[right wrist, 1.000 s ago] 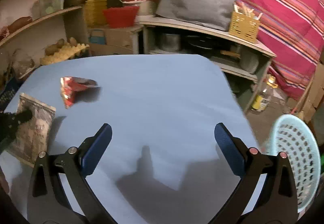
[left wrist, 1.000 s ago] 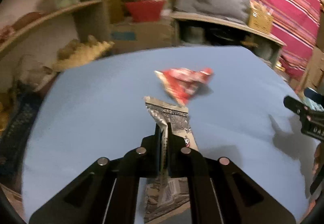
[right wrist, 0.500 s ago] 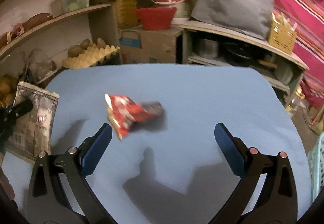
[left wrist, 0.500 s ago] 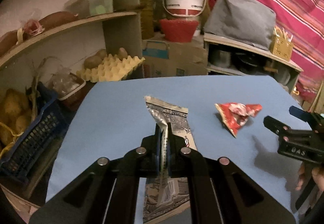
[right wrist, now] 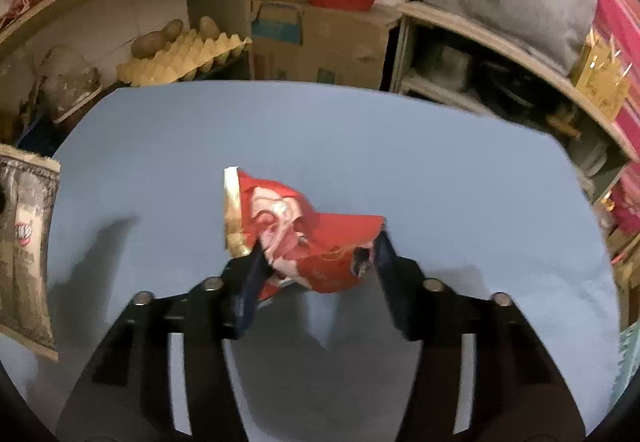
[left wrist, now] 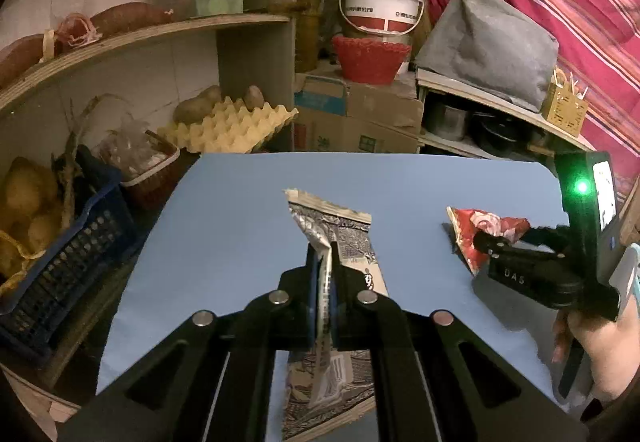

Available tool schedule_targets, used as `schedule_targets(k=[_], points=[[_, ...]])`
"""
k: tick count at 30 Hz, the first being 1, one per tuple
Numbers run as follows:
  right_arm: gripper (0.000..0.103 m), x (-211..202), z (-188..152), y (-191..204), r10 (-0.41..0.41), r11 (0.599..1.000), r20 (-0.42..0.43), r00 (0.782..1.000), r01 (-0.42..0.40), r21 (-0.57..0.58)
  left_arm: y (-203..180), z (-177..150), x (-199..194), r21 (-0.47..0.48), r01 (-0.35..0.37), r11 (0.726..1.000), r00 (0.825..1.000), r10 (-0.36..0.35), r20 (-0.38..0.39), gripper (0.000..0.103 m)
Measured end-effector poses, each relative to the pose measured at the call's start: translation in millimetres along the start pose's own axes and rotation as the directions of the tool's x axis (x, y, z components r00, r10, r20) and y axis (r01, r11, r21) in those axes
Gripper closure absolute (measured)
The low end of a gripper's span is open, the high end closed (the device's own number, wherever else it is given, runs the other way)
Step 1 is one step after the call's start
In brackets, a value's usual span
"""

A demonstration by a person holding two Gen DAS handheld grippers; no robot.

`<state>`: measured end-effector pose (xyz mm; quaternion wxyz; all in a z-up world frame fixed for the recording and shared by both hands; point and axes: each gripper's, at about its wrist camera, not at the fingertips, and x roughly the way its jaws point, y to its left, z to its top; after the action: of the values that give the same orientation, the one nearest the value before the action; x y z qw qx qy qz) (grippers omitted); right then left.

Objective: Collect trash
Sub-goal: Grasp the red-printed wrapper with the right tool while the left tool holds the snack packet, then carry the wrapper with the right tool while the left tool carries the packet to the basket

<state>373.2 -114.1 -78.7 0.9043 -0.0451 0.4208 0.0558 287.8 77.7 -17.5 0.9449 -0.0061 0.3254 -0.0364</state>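
A: Now that the right gripper has swung over from bare blue surface to the red wrapper, what do you make of the left side first?

B: The left gripper has its jaws shut tight on the grey printed wrapper, which stands up between them and hangs down below them, lifted off the surface. A second ago it was clamped the same way, so that piece is secured.

A: And the right?

B: Its jaws stood wide a moment ago with nothing between them. Now they are closing, and the red wrapper sits between them, crumpled, its gold edge sticking out past the left jaw. The pads look to be touching its sides. I judge the second pickup is nearly made, and both pieces of trash will then be in hand.

A: Containers?

B: Left of the left jaws, a dark blue crate holds what look like potatoes. Beside it, a small red basket holds crinkled plastic. Beyond the jaws, an egg tray carries two potatoes. Further on, a red bowl sits on a cardboard box under a white bucket; I cannot see inside either.

A: A bin for the trash?

B: Only a pale sliver at the far right edge of the right view, too little to tell.
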Motion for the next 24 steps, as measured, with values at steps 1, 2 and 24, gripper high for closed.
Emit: schedule_targets(k=[1,2,24], points=[[0.067,-4,-2,-2,0.003,1.0,0.021,1.0,-0.003,0.001,-1,0,0,0.002,0.001,1.0,1.0,-0.001,0.0,0.098],[0.068,-8,-4,-3,-0.005,1.0,0.036,0.999,0.005,-0.002,-4,0,-1,0.006,0.004,1.0,1.0,-0.004,0.001,0.098],[0.072,-193,-126,-229,-0.168,0.955,0.184,0.969,0.113,0.275,-167,-12,-30,0.133,0.203,0.97,0.979,-0.206,0.008,0.098]])
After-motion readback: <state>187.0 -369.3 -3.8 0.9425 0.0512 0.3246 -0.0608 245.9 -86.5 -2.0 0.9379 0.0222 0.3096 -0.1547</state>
